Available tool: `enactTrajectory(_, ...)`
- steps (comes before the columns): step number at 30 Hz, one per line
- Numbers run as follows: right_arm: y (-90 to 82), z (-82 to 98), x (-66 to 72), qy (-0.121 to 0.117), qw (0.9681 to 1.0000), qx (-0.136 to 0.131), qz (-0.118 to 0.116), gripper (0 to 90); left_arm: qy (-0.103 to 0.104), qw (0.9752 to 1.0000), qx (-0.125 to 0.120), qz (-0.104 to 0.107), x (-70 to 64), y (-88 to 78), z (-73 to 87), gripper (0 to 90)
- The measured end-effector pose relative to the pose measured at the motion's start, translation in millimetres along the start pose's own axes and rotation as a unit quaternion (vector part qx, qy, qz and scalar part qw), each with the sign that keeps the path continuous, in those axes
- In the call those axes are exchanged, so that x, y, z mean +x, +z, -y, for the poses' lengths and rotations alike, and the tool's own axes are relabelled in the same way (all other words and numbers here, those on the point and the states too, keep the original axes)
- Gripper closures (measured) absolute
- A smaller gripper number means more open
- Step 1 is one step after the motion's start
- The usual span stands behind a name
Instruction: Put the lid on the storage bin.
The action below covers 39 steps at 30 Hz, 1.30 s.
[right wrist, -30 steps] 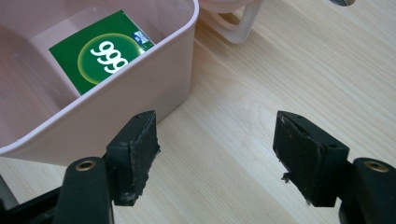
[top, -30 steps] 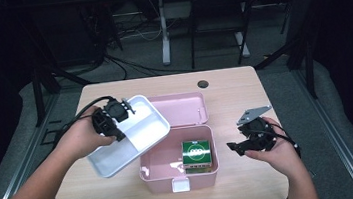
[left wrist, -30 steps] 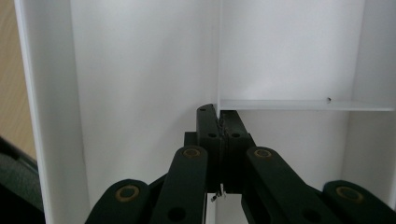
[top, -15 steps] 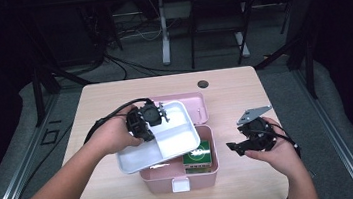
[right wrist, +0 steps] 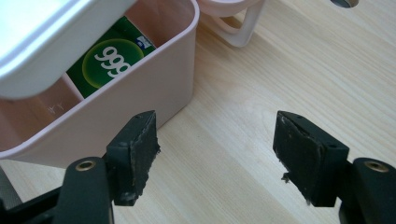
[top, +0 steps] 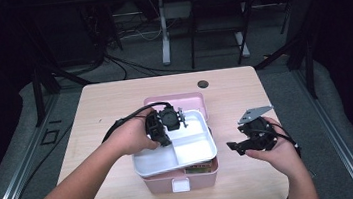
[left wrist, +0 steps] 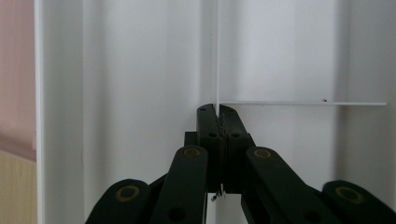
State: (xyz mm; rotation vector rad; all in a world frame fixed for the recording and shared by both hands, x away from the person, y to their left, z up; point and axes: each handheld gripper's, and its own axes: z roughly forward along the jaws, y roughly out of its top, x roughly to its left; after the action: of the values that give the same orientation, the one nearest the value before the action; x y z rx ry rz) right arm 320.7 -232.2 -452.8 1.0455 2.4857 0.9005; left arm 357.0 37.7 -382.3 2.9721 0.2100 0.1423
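Note:
A white divided tray (top: 190, 150) hangs tilted over the pink box (top: 184, 181), covering most of its opening. My left gripper (top: 177, 123) is shut on the tray's thin upright divider; in the left gripper view the jaws (left wrist: 218, 112) pinch that wall against the white tray floor (left wrist: 289, 56). Inside the pink box (right wrist: 154, 88) a green carton (right wrist: 109, 60) with white digits peeks out under the tray's edge, also visible as the green carton (top: 197, 168) from above. My right gripper (top: 235, 148) rests open to the right of the box, with bare wood between its jaws (right wrist: 217, 149).
The box's pink lid (top: 174, 99) lies behind it on the wooden table (top: 114, 101), its handle (right wrist: 238, 28) near the box corner. A small dark round object (top: 203, 84) sits near the far edge. Dark floor, cables and desk legs surround the table.
The left hand has carried the white tray rightward from beside the box to above its opening, slightly lower. The right gripper has stayed where it was.

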Motion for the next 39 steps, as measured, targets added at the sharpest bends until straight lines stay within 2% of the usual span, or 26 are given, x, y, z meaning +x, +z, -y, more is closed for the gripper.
enactTrajectory(2,-0.4,0.0,0.0,0.001,1.0000,-0.001,0.000,30.2,0.006,1.0000,-0.001,0.007,-2.6,2.0,-3.0,89.5)
enactTrajectory(11,-0.6,0.4,-0.7,0.003,1.0000,-0.002,-0.003,30.4,0.039,0.9991,-0.003,0.014,-6.6,16.3,-10.8,89.5)
enactTrajectory(14,-0.2,0.7,-1.3,0.004,1.0000,-0.005,-0.004,30.4,0.037,0.9990,-0.007,0.023,-6.1,21.8,-10.3,89.5)
enactTrajectory(17,-0.2,0.9,-1.8,0.004,1.0000,-0.004,-0.002,30.4,0.047,0.9986,0.003,0.022,-6.4,27.3,-10.1,89.5)
enactTrajectory(20,-0.1,1.0,-2.2,0.006,1.0000,-0.005,-0.003,30.4,0.046,0.9986,0.002,0.026,-5.4,30.6,-9.2,89.2)
enactTrajectory(24,0.2,0.8,-1.9,0.005,1.0000,-0.005,-0.003,30.4,0.050,0.9985,0.006,0.022,-4.9,32.1,-10.1,88.6)
enactTrajectory(27,1.3,0.7,-1.3,0.004,1.0000,-0.005,-0.005,30.4,0.061,0.9980,0.007,0.013,-3.7,32.3,-9.5,88.4)
enactTrajectory(30,2.2,0.6,-1.2,0.006,1.0000,-0.005,-0.006,30.4,0.067,0.9976,0.019,0.004,-3.1,37.1,-8.2,89.4)
enactTrajectory(32,1.3,0.4,-1.9,0.006,1.0000,0.003,-0.004,30.4,0.074,0.9969,0.025,0.009,-4.7,40.5,-7.9,89.4)
enactTrajectory(33,2.2,0.9,-2.2,0.007,1.0000,-0.004,-0.004,30.4,0.077,0.9967,0.023,0.009,-5.5,42.2,-7.6,89.4)
enactTrajectory(39,2.2,1.1,-2.4,0.009,0.9999,-0.006,0.000,30.4,0.071,0.9972,0.022,0.012,-4.9,48.0,-6.9,89.4)
